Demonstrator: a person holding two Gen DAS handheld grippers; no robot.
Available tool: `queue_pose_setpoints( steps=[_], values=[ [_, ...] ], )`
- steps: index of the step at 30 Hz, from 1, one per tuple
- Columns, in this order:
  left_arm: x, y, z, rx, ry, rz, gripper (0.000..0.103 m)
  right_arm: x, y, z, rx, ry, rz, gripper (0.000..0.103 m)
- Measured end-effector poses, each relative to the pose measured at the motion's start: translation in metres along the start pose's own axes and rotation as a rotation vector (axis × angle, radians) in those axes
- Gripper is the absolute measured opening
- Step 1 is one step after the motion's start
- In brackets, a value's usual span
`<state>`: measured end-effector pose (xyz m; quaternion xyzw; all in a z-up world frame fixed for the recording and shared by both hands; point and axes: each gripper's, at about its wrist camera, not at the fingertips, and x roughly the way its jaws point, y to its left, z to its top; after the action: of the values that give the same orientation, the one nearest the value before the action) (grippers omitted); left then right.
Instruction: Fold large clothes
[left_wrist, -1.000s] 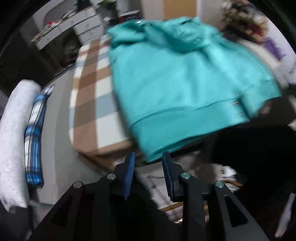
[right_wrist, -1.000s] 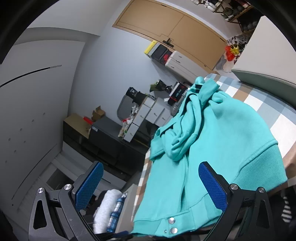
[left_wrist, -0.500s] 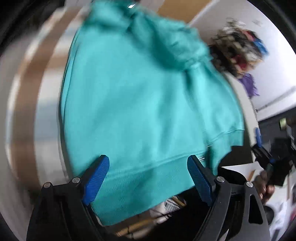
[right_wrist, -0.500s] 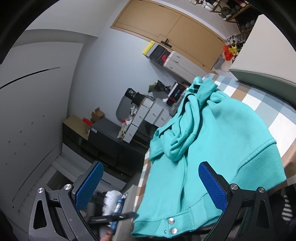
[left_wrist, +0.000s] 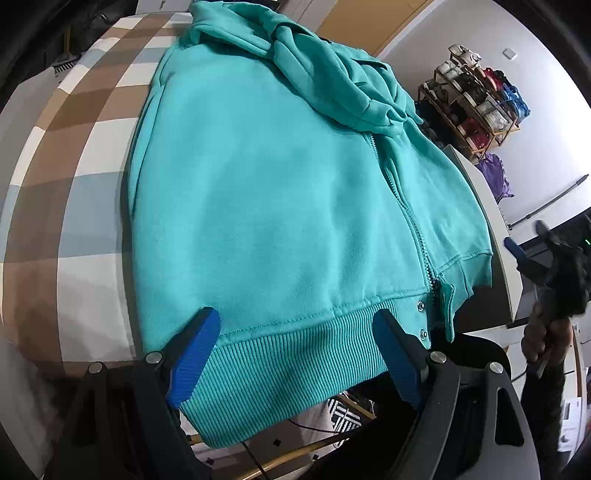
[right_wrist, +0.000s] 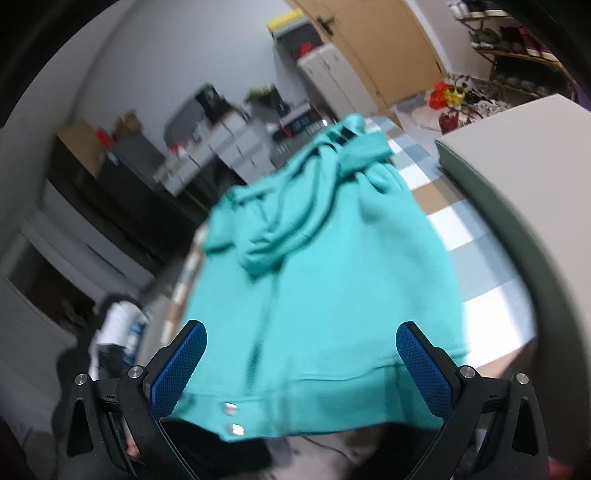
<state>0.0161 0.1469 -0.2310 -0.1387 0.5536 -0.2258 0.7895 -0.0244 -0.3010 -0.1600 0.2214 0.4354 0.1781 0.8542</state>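
Observation:
A teal zip-up hoodie (left_wrist: 280, 206) lies flat on a checked tablecloth (left_wrist: 74, 155), hood at the far end, ribbed hem hanging over the near edge. My left gripper (left_wrist: 295, 350) is open, its blue pads on either side of the hem's left part, just above it. My right gripper (right_wrist: 301, 363) is open and empty over the hem of the same hoodie (right_wrist: 325, 295), near the two snap buttons (right_wrist: 231, 417). The right gripper also shows at the far right of the left wrist view (left_wrist: 532, 258).
A grey box (right_wrist: 517, 177) stands on the table right of the hoodie. Drawers and clutter (right_wrist: 221, 140) line the far wall. A shoe rack (left_wrist: 476, 99) stands behind the table. A folded white and blue plaid pile (right_wrist: 122, 328) lies to the left.
The left gripper opened and moved in over the hem. The right gripper swung right and tilted down towards the hoodie's hem; its view is blurred.

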Motion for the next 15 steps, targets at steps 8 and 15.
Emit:
queue_pose_setpoints(
  steps=[8, 15],
  values=[
    [-0.008, 0.012, -0.004, -0.07, -0.013, -0.08, 0.081, 0.053, -0.051, -0.017, 0.1, 0.243, -0.11, 0.078],
    [-0.009, 0.018, -0.003, -0.141, -0.017, -0.131, 0.081, 0.044, -0.025, 0.022, 0.125, 0.239, -0.048, 0.076]
  ],
)
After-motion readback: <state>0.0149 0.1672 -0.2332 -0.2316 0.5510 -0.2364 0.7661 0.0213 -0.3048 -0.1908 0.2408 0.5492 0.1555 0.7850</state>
